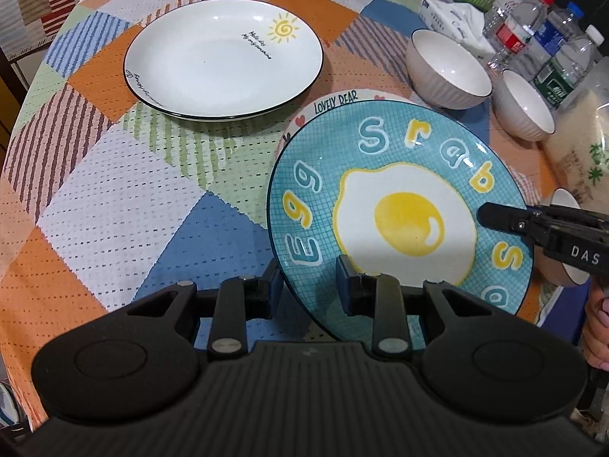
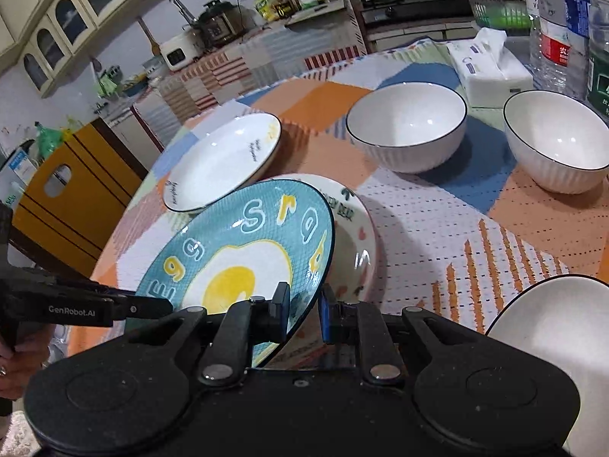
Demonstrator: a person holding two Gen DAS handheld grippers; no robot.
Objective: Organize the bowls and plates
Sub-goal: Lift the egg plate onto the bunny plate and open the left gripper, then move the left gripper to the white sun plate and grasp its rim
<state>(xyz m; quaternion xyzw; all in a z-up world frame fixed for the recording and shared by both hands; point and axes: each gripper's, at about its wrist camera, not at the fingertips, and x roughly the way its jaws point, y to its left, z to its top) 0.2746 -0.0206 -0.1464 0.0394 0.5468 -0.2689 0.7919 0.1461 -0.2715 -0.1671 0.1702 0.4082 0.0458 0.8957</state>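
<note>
A blue plate with a fried-egg picture [image 1: 399, 213] is held tilted above a white "Lovely Bear" plate [image 1: 342, 99] on the table. My left gripper [image 1: 310, 285] is shut on the blue plate's near rim. My right gripper [image 2: 304, 310] is shut on its opposite rim [image 2: 243, 251], and its finger shows in the left wrist view [image 1: 506, 219]. A white plate with a sun drawing [image 1: 222, 57] lies further back. Two white ribbed bowls [image 1: 447, 70] [image 1: 523, 108] stand at the right, and a third bowl [image 2: 552, 339] sits near my right gripper.
The round table has a patchwork cloth [image 1: 114, 198]. Water bottles [image 1: 533, 26], a tissue pack [image 2: 491, 64] and a rice bag [image 1: 578, 144] crowd the right side. A wooden chair [image 2: 72, 190] and a kitchen counter [image 2: 236, 49] stand beyond the table.
</note>
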